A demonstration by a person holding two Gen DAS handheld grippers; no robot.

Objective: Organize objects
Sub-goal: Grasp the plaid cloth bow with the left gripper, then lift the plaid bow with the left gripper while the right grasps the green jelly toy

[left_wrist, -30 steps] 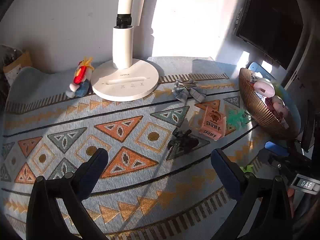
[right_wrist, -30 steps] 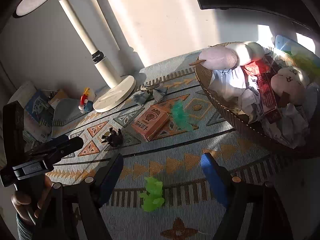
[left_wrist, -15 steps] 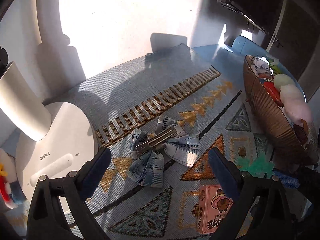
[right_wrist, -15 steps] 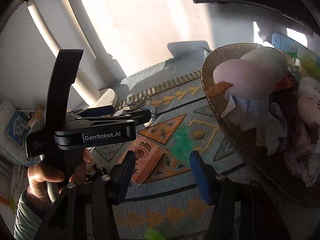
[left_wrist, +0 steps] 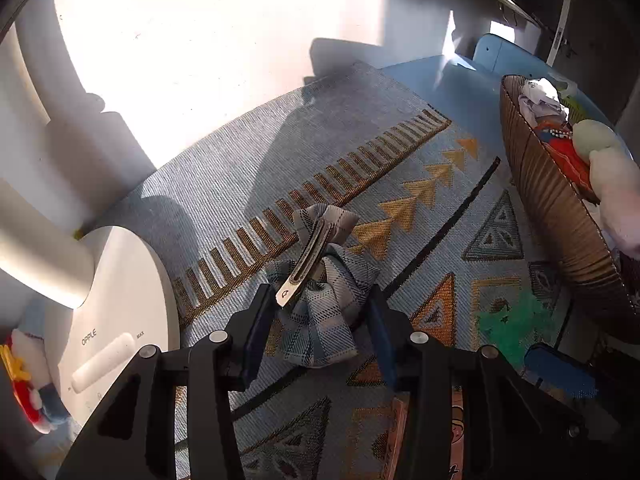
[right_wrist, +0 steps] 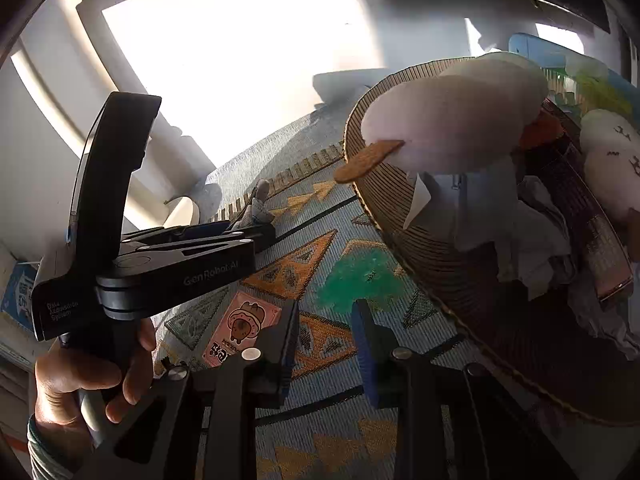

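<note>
A blue plaid bow (left_wrist: 320,320) with a metal hair clip (left_wrist: 308,260) lies bunched on the patterned mat. My left gripper (left_wrist: 318,312) is over it with its jaws closing, and the pads squeeze the fabric from both sides. In the right wrist view the left gripper (right_wrist: 256,226), held by a hand (right_wrist: 80,376), reaches in from the left with the bow (right_wrist: 260,200) at its tips. My right gripper (right_wrist: 326,320) is shut, its tips at the near edge of a green feathery piece (right_wrist: 360,276). I cannot tell whether it pinches that piece.
A ribbed brown basket (left_wrist: 552,208) full of plush toys and cloths stands at the right, close to the right gripper. A pink snack box (right_wrist: 240,328) lies on the mat. A white lamp base (left_wrist: 120,300) and a small red-and-blue toy (left_wrist: 24,384) sit at the left.
The left gripper swept from the mat's middle to the bow beside the lamp and closed around it. The right gripper moved toward the green piece and the basket, and its jaws closed.
</note>
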